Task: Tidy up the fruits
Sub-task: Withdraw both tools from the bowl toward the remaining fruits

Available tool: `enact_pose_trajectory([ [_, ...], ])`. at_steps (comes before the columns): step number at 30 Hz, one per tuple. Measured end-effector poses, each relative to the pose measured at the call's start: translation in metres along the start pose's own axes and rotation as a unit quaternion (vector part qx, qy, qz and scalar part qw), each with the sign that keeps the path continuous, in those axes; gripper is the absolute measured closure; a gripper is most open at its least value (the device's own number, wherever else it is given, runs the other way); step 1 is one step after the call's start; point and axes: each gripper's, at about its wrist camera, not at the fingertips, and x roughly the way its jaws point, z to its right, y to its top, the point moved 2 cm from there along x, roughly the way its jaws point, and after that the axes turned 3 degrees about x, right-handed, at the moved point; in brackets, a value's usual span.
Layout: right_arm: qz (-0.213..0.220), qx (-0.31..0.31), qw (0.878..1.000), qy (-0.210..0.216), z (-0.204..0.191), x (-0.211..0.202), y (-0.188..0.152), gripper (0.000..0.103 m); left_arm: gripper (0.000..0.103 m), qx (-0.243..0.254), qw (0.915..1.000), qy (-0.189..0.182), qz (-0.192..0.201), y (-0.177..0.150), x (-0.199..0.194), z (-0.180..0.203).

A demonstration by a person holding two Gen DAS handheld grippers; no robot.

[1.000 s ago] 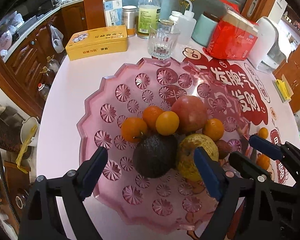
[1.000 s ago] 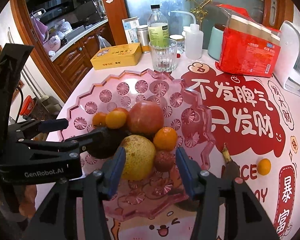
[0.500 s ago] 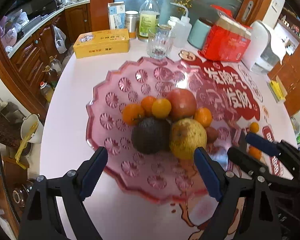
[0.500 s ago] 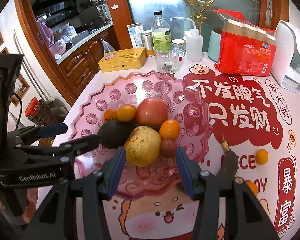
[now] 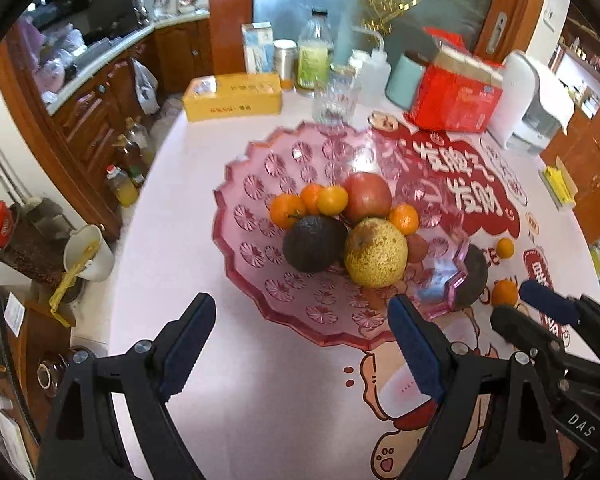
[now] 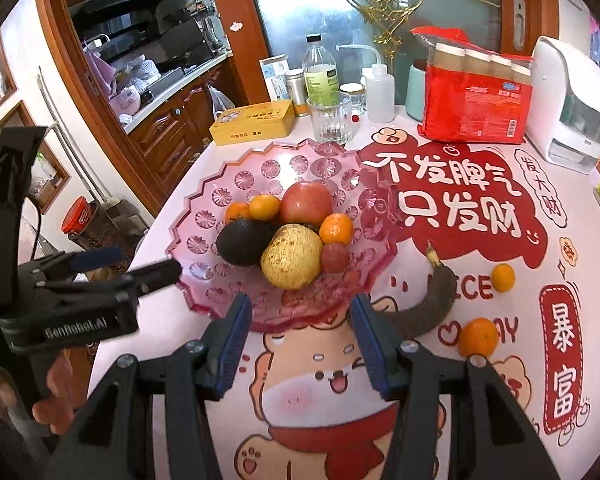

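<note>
A pink glass fruit plate (image 6: 220, 184) (image 5: 256, 184) holds a red apple (image 6: 306, 202), a yellow pear (image 6: 292, 256), a dark avocado (image 6: 240, 240), several small oranges (image 6: 336, 228) and a lychee (image 6: 335, 257). A dark overripe banana (image 6: 432, 300) and two small oranges (image 6: 503, 277) (image 6: 478, 336) lie on the table right of the plate. My left gripper (image 5: 300, 344) is open and empty, just short of the plate's near rim. My right gripper (image 6: 302, 340) is open and empty, before the plate's front edge.
At the back of the table stand a yellow tin (image 6: 254, 122), a drinking glass (image 6: 331, 122), a bottle (image 6: 320, 76), a squeeze bottle (image 6: 376, 92), a red package (image 6: 476, 96) and a white appliance (image 6: 572, 104). The table's left edge drops to kitchen cabinets (image 5: 88, 116).
Both grippers have drawn back from over the plate toward the near table edge. The fruit on the plate has not moved. Both stay open.
</note>
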Motion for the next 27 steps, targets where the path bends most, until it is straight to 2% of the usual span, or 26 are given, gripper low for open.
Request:
enact_pose_trajectory([
  [6, 0.025, 0.002, 1.0, -0.008, 0.006, -0.032, -0.006, 0.051, 0.016, -0.01, 0.9995, -0.001, 0.031, -0.002, -0.036, 0.01],
  [13, 0.046, 0.014, 0.999, -0.011, 0.02, -0.062, -0.013, 0.051, 0.016, 0.008, 0.9981, 0.002, 0.061, -0.013, -0.069, 0.038],
  [27, 0.065, 0.0, 0.998, 0.004, 0.09, -0.1, -0.01, 0.051, 0.016, -0.005, 0.9918, 0.04, 0.122, -0.019, -0.109, 0.114],
])
